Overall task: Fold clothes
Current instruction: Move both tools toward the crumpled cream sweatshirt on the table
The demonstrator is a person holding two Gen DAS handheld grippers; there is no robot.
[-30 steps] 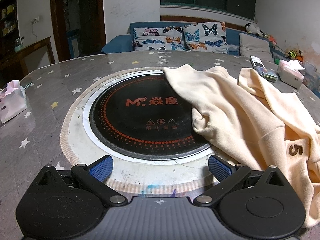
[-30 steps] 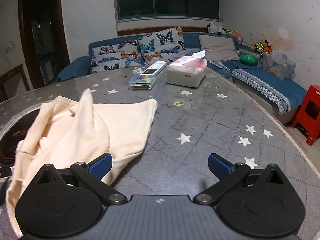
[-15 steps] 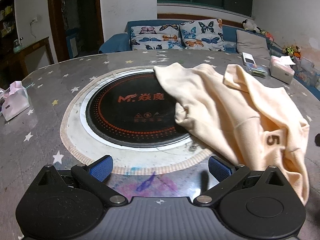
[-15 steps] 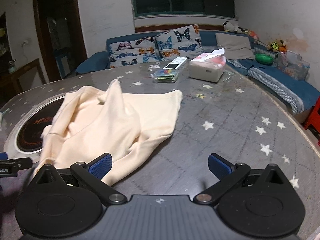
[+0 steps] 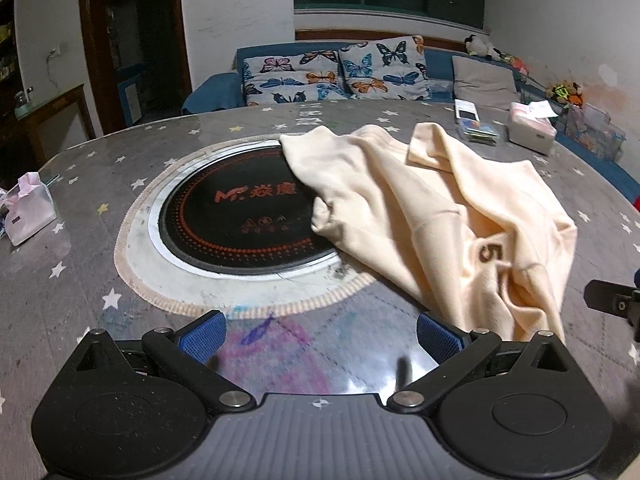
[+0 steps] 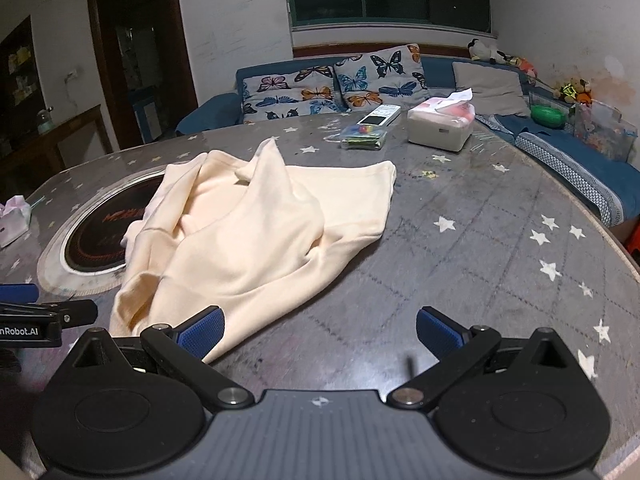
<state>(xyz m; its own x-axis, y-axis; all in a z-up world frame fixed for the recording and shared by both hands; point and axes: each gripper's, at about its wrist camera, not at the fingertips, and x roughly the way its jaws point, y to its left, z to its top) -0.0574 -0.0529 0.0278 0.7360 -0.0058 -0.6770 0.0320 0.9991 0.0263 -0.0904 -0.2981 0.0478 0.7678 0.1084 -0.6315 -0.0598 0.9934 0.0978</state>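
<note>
A cream sweatshirt (image 5: pixel 440 208) with a brown "5" lies crumpled on the round grey starred table (image 5: pixel 80 280), partly over the black induction hob (image 5: pixel 240 216). It also shows in the right wrist view (image 6: pixel 256 232). My left gripper (image 5: pixel 320 336) is open and empty, above bare table just short of the garment's near hem. My right gripper (image 6: pixel 320 332) is open and empty, its left fingertip (image 6: pixel 202 330) next to the garment's near edge. The left gripper shows at the left edge of the right wrist view (image 6: pixel 44 316).
A tissue box (image 6: pixel 440 128), a remote (image 6: pixel 380 115) and a small plastic case (image 6: pixel 364 138) sit at the table's far side. A pink tissue pack (image 5: pixel 28 208) lies at the left. A sofa with butterfly cushions (image 5: pixel 332 72) stands behind.
Both grippers have pulled back from the sweatshirt toward the near table edge, so more of the garment and table shows. The sweatshirt lies where it was. Both stay open.
</note>
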